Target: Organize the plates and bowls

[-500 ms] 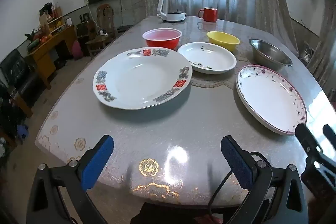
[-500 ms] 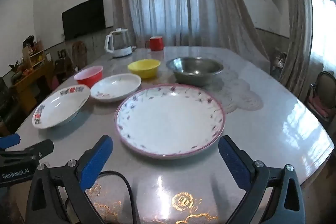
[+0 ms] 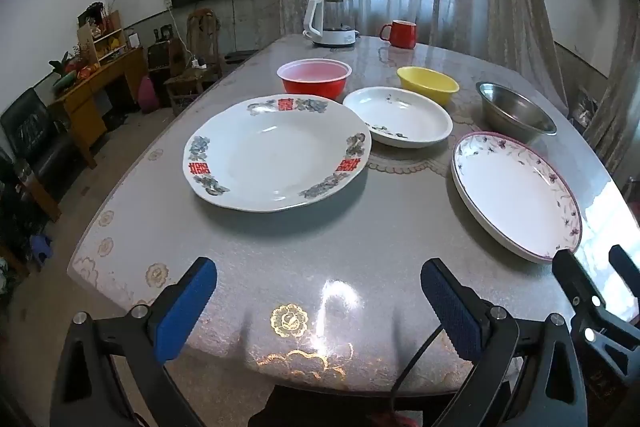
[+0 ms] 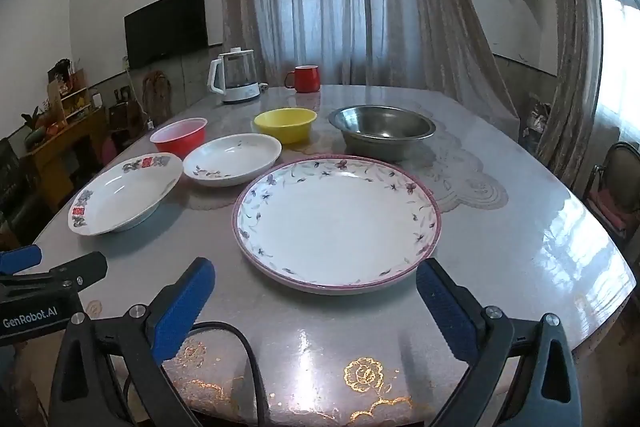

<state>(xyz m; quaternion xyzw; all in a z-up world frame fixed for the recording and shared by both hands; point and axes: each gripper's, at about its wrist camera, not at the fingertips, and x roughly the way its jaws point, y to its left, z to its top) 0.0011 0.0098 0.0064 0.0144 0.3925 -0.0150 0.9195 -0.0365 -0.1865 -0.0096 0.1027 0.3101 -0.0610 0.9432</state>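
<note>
Facing, from my right hand-held gripper (image 4: 316, 295), jaws wide and empty: pink-rimmed plate (image 4: 336, 219) just ahead on the table (image 4: 520, 247). Left hand-held gripper (image 3: 318, 295), equally wide: red-marked plate (image 3: 276, 151) farther ahead.

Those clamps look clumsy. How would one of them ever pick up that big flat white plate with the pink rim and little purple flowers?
Probably by its near edge. The pink-rimmed flowered plate lies flat, too wide to straddle, but its rim flares up off the glossy table, leaving room for a finger beneath. The open right gripper already faces that edge, so it could slide in low, one finger under, one over.
</note>
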